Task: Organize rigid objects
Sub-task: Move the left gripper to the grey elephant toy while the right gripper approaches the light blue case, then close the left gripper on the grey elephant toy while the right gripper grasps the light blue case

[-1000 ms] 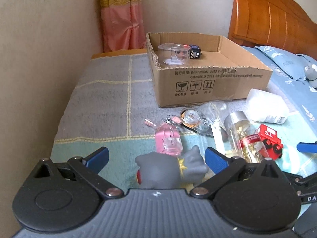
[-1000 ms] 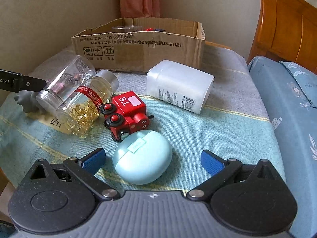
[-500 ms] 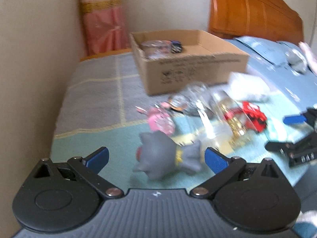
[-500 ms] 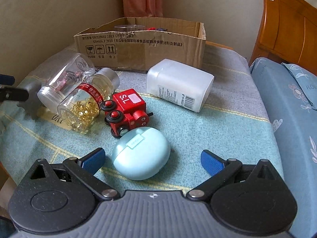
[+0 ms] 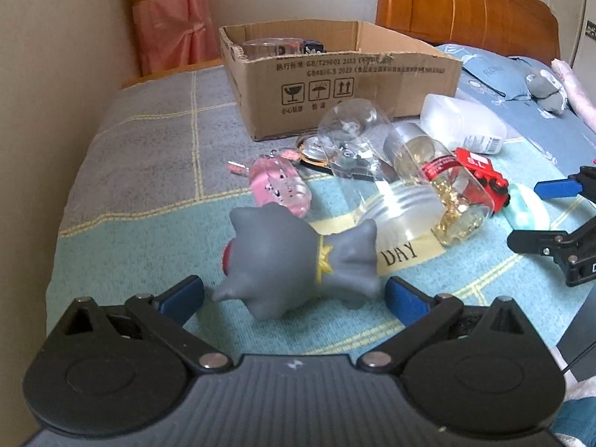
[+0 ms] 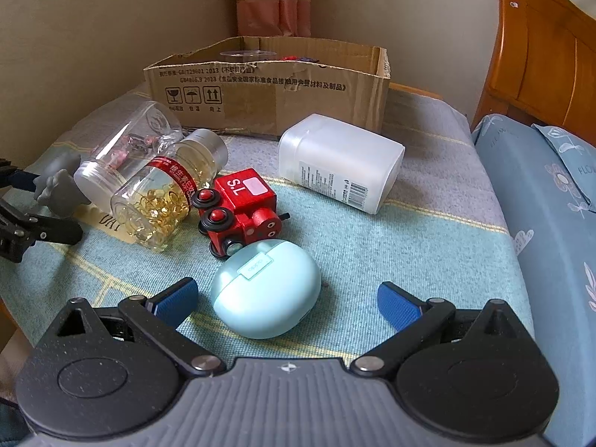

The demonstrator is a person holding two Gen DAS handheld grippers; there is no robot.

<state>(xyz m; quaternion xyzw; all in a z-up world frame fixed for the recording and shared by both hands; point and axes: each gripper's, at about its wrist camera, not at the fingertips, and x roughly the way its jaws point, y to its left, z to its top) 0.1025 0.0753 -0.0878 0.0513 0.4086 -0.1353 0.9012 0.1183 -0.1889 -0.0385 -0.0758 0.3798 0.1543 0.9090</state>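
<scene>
1. Nearest, our left gripper (image 5: pixel 294 292) is spread wide around the grey toy (image 5: pixel 298 264), lower centre, not gripping it.
2. Our right gripper (image 6: pixel 287 300) gapes around the mint case (image 6: pixel 266 288).
3. Mid-frame, jars (image 6: pixel 167 201), train (image 6: pixel 238 212) and white bottle (image 6: pixel 341 162) lie unsorted on the bed.
4. At top, the box (image 5: pixel 335 74) holds few items; we judge most work remains.

Ahead of the right hand-held gripper (image 6: pixel 287 300), the red toy train (image 6: pixel 242 210) reads "S.L"; the yellow strip (image 5: pixel 406 251) reads "DAY"; the cardboard box (image 6: pixel 298 93) shows "GB4806.9 2023".
</scene>
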